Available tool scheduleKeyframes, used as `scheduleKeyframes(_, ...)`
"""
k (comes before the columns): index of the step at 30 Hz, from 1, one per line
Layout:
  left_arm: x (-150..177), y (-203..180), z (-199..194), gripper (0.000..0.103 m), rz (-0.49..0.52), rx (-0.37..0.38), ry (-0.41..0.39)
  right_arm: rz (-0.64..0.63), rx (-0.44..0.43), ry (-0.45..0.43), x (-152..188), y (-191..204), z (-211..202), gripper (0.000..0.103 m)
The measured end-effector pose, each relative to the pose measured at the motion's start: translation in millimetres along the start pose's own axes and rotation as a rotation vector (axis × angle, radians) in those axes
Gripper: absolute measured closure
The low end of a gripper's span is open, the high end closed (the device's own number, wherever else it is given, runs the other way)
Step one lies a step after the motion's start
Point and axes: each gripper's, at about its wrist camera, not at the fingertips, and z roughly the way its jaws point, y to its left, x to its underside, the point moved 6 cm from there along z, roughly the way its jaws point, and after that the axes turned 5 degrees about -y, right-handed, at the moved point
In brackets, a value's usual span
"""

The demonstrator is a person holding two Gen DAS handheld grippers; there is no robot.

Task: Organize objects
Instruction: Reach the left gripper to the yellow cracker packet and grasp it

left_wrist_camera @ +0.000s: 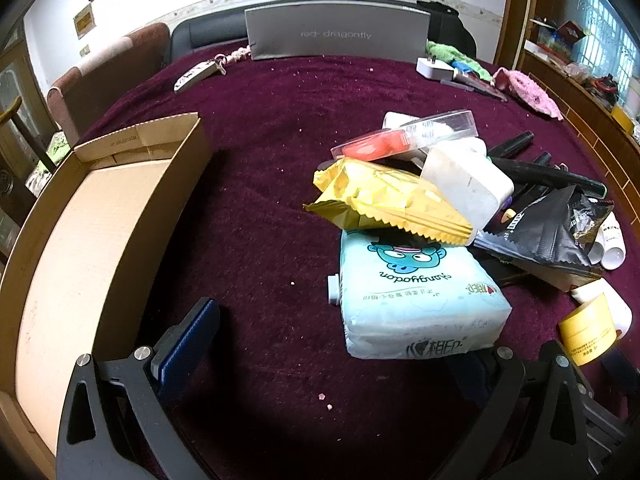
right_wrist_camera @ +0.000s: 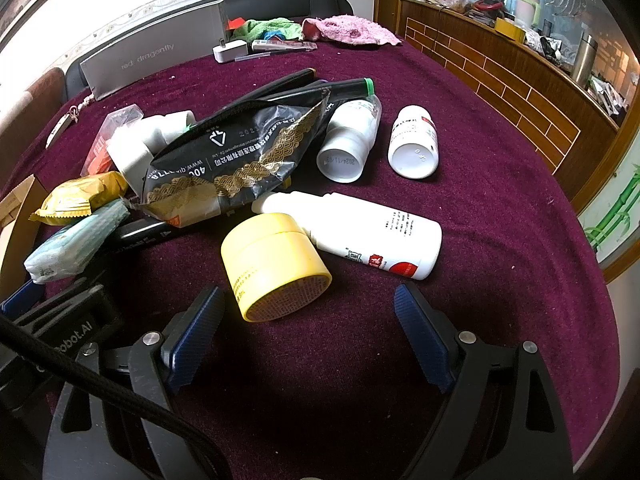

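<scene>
A pile of objects lies on the maroon tablecloth. In the left wrist view a light-blue tissue pack lies under a yellow snack packet, with a white block and a clear case with orange lids behind. My left gripper is open, its right finger hidden behind the tissue pack. An open cardboard box stands to its left. My right gripper is open just before a yellow jar lying on its side, beside a white bottle.
A black foil bag, black markers and two white pill bottles lie behind. A grey box, white charger, green and pink cloths sit at the table's far edge. A wooden counter runs along the right.
</scene>
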Motion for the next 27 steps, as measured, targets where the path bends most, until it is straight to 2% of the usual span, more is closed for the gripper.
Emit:
scheduleKeyframes(5,3,3,-3,0.002,0.005,0.018,0.045,0.002,-0.031,0.004,0,1,1,0.008)
scheduleKeyframes(6,1,1,-2,0.002,0.024,0.032,0.042,-0.011,-0.036,0.012,0,2,1,0.007)
scheduleKeyframes(8,3,-1,-4,0.001,0.035,0.013,0.04,-0.065,-0.065,0.044,1,7,4,0.0)
scheduleKeyframes(9,3,-1,-5,0.001,0.041,0.015,0.031,-0.116,-0.066,0.055,2,11,6,0.0)
scheduleKeyframes(11,4,-1,-5,0.001,0.025,0.004,0.021,-0.125,-0.087,0.064,2,10,5,0.0)
scheduleKeyframes(15,1,2,-1,0.001,0.022,0.038,0.064,-0.163,-0.097,0.089,4,12,5,0.0)
scheduleKeyframes(17,3,3,-5,0.002,0.038,0.089,0.078,-0.173,-0.108,0.117,5,10,3,0.003)
scheduleKeyframes(19,6,6,-16,0.002,0.01,0.204,0.101,-0.158,-0.12,0.119,5,3,-5,0.014)
scheduleKeyframes(20,6,10,-26,0.002,-0.019,0.279,0.103,-0.142,-0.132,0.099,2,-3,-12,0.014)
scheduleKeyframes(22,0,20,-47,0.002,-0.042,0.349,0.046,-0.109,-0.133,0.022,-2,-16,-33,0.014)
scheduleKeyframes(25,-16,36,-85,0.002,0.002,0.358,-0.14,-0.025,-0.143,-0.166,-15,-41,-72,0.013)
scheduleKeyframes(26,-20,39,-94,0.002,0.025,0.355,-0.175,0.001,-0.144,-0.213,-19,-47,-79,0.011)
scheduleKeyframes(27,-22,39,-96,0.002,0.047,0.358,-0.177,0.023,-0.15,-0.242,-23,-51,-82,0.011)
